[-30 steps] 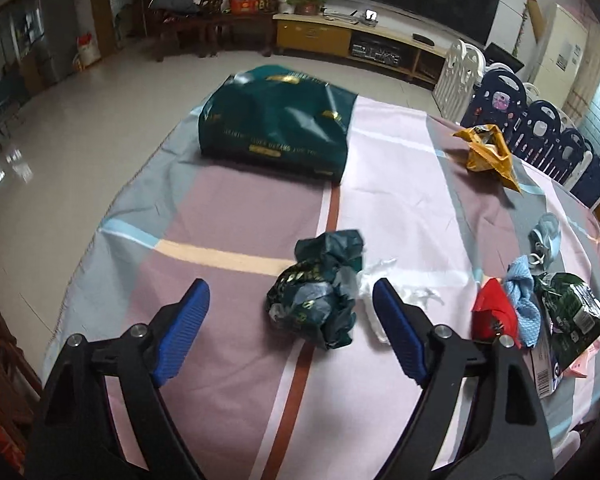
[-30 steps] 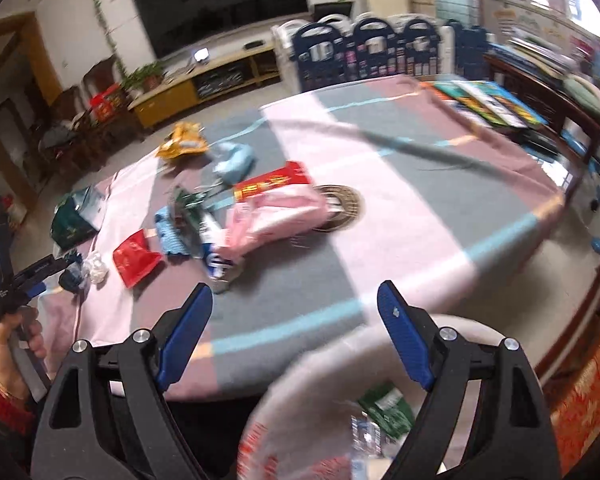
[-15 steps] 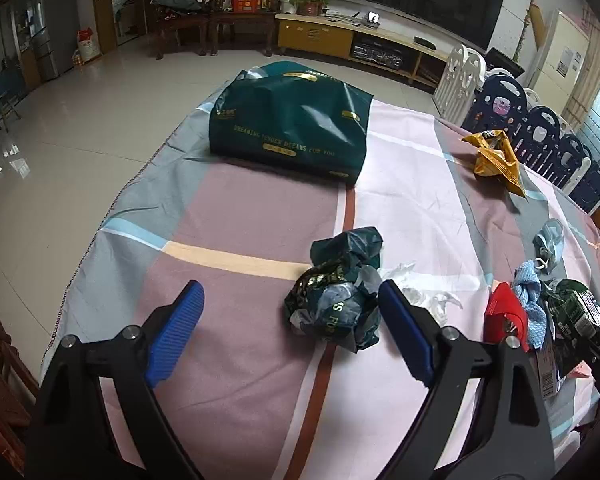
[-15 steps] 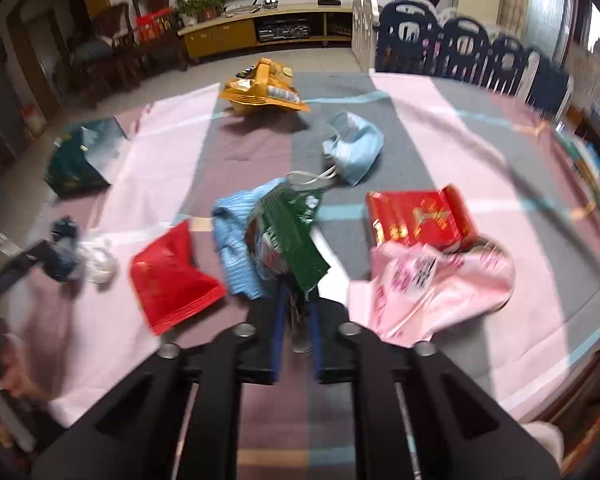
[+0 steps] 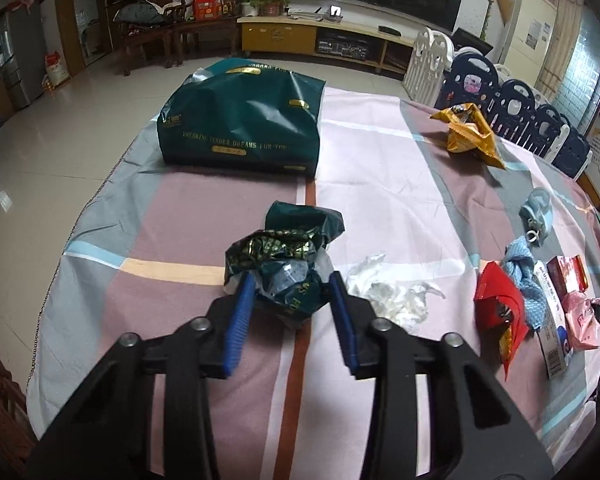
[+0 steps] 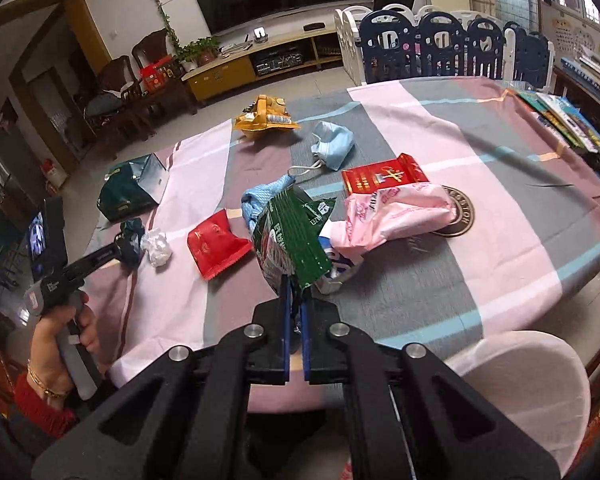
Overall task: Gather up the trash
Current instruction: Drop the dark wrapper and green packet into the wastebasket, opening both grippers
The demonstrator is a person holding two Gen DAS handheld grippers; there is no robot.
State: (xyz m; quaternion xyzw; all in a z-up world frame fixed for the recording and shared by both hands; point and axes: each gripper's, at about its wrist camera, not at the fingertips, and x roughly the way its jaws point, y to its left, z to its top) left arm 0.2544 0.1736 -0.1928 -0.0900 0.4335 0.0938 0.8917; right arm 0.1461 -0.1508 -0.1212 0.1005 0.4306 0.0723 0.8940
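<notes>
Left gripper (image 5: 292, 292) with blue pads pressed on either side of the crumpled dark-green bag (image 5: 288, 264) at table centre, white wad (image 5: 388, 292) at its 3 o'clock; right gripper (image 6: 295, 300) pinching the green wrapper (image 6: 294, 236), lifted, red packet (image 6: 216, 242) at its 9 o'clock.
</notes>
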